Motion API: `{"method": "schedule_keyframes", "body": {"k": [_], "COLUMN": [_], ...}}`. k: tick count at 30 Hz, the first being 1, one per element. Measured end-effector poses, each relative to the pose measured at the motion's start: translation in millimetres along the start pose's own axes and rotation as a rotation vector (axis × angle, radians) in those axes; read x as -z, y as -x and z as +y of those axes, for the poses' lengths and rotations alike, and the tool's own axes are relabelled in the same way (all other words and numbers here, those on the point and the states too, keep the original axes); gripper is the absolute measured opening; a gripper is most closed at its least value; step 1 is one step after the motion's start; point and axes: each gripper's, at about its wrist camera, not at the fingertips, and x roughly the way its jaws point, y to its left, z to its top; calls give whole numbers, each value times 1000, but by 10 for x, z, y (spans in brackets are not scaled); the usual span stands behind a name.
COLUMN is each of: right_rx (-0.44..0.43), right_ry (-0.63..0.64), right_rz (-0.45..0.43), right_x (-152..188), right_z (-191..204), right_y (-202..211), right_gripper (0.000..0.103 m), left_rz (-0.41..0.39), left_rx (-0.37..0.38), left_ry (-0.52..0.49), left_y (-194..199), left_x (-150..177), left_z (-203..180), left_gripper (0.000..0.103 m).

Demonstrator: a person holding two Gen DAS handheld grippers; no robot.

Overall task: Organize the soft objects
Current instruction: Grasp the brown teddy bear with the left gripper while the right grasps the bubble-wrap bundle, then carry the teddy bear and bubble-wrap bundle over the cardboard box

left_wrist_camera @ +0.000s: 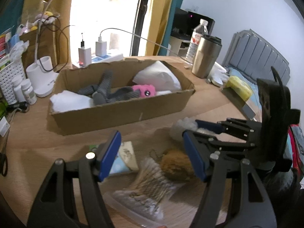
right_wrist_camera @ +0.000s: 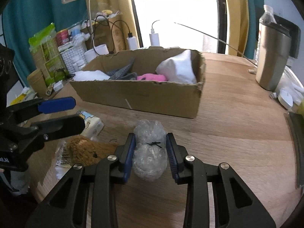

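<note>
Bubble-wrap bundle: clear, crinkly plastic (right_wrist_camera: 150, 148) cinched at its waist by a thin black tie into two puffy lobes; it sits low in the middle of the right wrist view, between the blue pads of the right tongs (right_wrist_camera: 151, 153).
Right tongs: closed on the bundle at its waist, both pads touching it.
Left tongs: spread wide with nothing between the pads (left_wrist_camera: 152, 155), poised over the brown fuzzy plush toy (left_wrist_camera: 175, 166) at lower centre of the left wrist view.
Cardboard box: shallow, brown, ragged torn rim (right_wrist_camera: 140, 96); upper centre of both views, well apart from the bundle.
Box contents: grey ribbed knit toy (left_wrist_camera: 102, 93), pink plush with dark eyes (left_wrist_camera: 145, 91), white puffy pillow-like pack (left_wrist_camera: 158, 77); all soft and yielding.
Worktop: pale wood-grain (right_wrist_camera: 237, 125), smooth.
Risk, slip: slick air-filled plastic probably squashes and could squirt out of the pads during a lift.
Risk, snag: the box's front wall could catch the lower lobe if it is carried low.
Risk, collision: both tongs work close together near the plush toy and the tissue packet (right_wrist_camera: 93, 123); one could knock the other.
Risk, clutter: the steel tumbler (right_wrist_camera: 271, 57) at right looks tippable.
</note>
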Motion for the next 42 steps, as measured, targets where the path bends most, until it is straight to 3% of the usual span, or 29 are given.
{"method": "schedule_keyframes", "body": {"k": [17,26,28,30,42], "right_rx": [3,-10,-10,-8,0], "right_ry": [-81,-97,-97,-97,-73], "right_rz": [-70,-80,-83,-84,-88], "right_x": [177,180,180,179,124], "right_z": [-350,-375,-379,-380,-311], "right_y": [302,326,329,334,362], "right_gripper": [35,35,35,35,35], "left_rz": [139,158,162,173,142], "left_rx": [25,9,1,28,74], "left_ry": [-64,-101,-113,-114,-110], "left_y": [-373,-456,-474,-493,-360], "left_x": [143,197,220,236,206], "left_z": [-373,-469,-476,-477,-462], "left_gripper": [70,70,64,44,40]}}
